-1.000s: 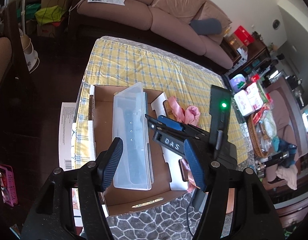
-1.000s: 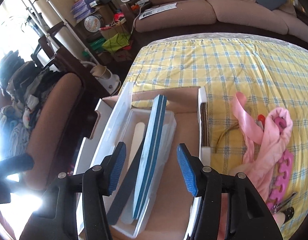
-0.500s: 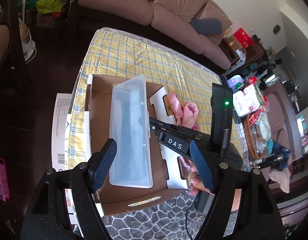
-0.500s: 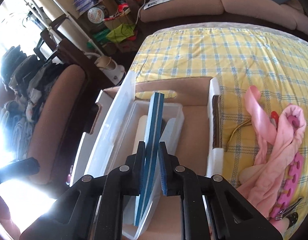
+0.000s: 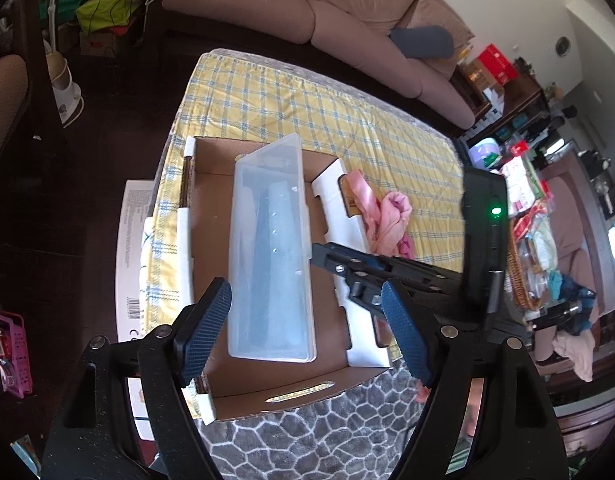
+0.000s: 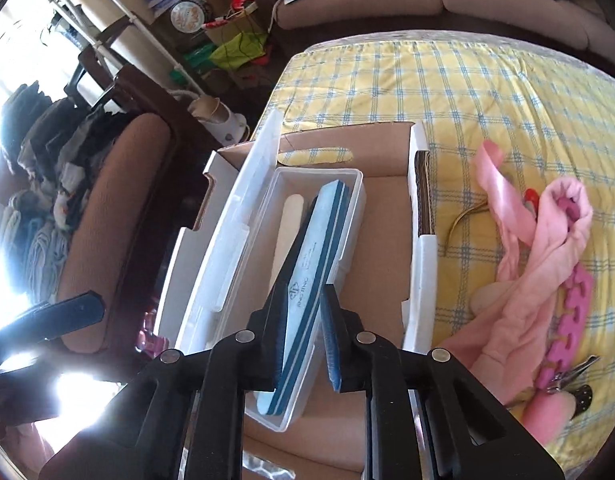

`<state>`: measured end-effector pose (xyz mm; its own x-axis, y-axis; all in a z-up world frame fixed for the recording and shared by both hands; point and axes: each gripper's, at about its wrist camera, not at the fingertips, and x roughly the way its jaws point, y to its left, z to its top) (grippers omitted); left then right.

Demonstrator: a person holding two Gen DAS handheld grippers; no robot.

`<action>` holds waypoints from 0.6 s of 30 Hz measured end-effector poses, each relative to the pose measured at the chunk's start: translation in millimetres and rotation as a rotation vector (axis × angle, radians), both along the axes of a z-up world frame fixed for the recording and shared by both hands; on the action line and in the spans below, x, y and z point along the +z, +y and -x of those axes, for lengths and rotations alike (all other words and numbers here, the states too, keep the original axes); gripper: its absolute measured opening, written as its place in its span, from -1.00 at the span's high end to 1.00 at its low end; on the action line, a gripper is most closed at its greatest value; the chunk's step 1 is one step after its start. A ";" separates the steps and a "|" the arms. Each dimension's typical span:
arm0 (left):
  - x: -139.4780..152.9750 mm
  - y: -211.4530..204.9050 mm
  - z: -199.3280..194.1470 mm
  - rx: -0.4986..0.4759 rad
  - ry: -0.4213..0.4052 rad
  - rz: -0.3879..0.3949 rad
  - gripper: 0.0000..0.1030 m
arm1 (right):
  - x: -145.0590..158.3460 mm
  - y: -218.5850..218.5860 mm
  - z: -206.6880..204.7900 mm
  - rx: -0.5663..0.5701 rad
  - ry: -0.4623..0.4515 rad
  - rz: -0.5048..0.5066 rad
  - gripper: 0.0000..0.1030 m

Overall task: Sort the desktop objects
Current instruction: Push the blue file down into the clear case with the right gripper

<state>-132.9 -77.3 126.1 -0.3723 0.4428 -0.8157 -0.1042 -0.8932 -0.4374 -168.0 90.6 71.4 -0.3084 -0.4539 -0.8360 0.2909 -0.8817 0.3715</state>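
Our right gripper [image 6: 307, 344] had its jaws close together but opening, with the blue nail buffer [image 6: 307, 280] between them. The left pad lay against the buffer's pale face, while a sliver of gap showed at the right pad, so the grip was coming off. The buffer leaned on its edge inside the clear plastic case [image 6: 349, 216], its far end near the case's far wall, beside a pale flat file [image 6: 287, 220] and a dark one. The case's lid [image 6: 243, 216] stood open to the left.

Our left gripper [image 5: 305, 340] hung wide open with nothing between its pads, just above the near end of the case, whose raised lid [image 5: 267, 216] faced this camera.

The case sat in a shallow cardboard tray [image 6: 387, 240] with white edging, resting on a yellow checked cloth [image 6: 467, 92]. To the right of the tray lay a pink cloth [image 6: 547, 248], a pink ribbon [image 6: 491, 184], a magenta toe separator [image 6: 571, 312] and small metal clippers [image 6: 575, 376]. A beige sofa [image 5: 347, 20] stood beyond the table.
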 end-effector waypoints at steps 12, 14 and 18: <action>-9.0 5.9 -29.6 -0.014 0.016 0.134 -0.46 | 14.6 23.3 -35.0 0.001 0.029 -0.003 0.08; -11.3 6.3 -36.2 -0.011 0.017 0.154 -0.46 | 17.9 27.8 -42.8 0.002 0.034 -0.012 0.05; -14.1 4.7 -44.4 -0.011 0.014 0.173 -0.46 | 26.2 36.4 -56.8 -0.003 0.048 -0.025 -0.04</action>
